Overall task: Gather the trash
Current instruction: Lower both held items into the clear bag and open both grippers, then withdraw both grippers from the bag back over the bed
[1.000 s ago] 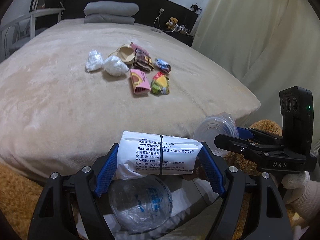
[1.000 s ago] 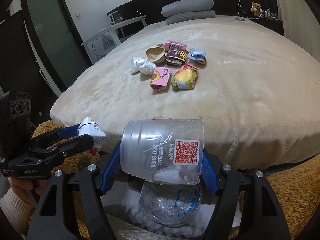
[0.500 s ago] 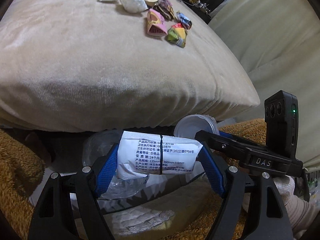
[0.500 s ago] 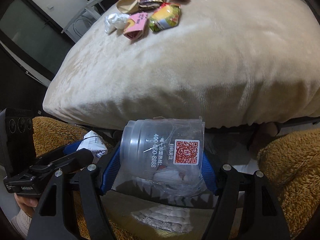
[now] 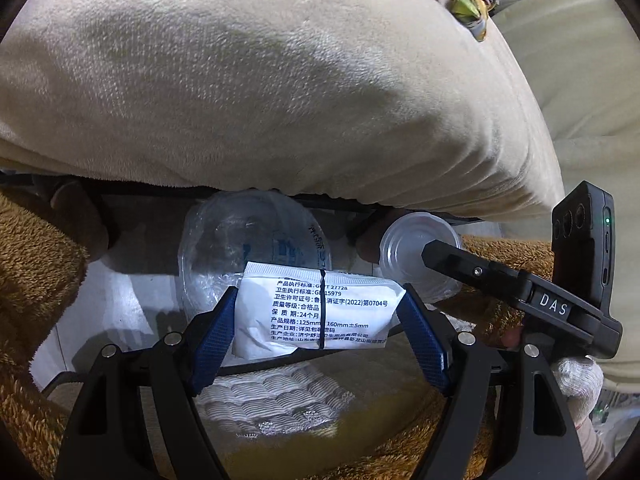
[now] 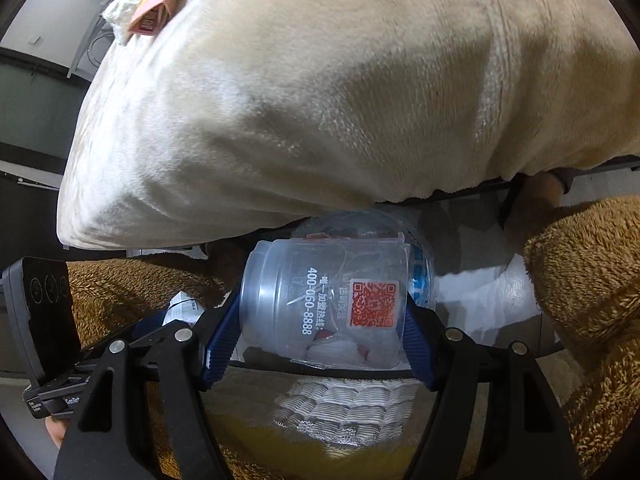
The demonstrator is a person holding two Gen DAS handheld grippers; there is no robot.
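your left gripper (image 5: 318,320) is clamped on a white packet (image 5: 316,312), jaws abt half open, low by the bed (image 5: 280,80) edge over a clear bag (image 5: 256,248). right gripper (image 6: 320,312) grips a clear cup (image 6: 324,300) sideways, qr label up, w/ more wrappers (image 6: 156,16) up on the bed.

A cream-blanketed bed (image 5: 280,80) is carrying snack wrappers (image 5: 466,4) near its far edge, with a pink packet (image 6: 154,14) lying among them.

Cream plush bed (image 5: 280,92) overhead — shaggy brown rug (image 6: 588,264) below, pale curtain (image 5: 592,80) at right.
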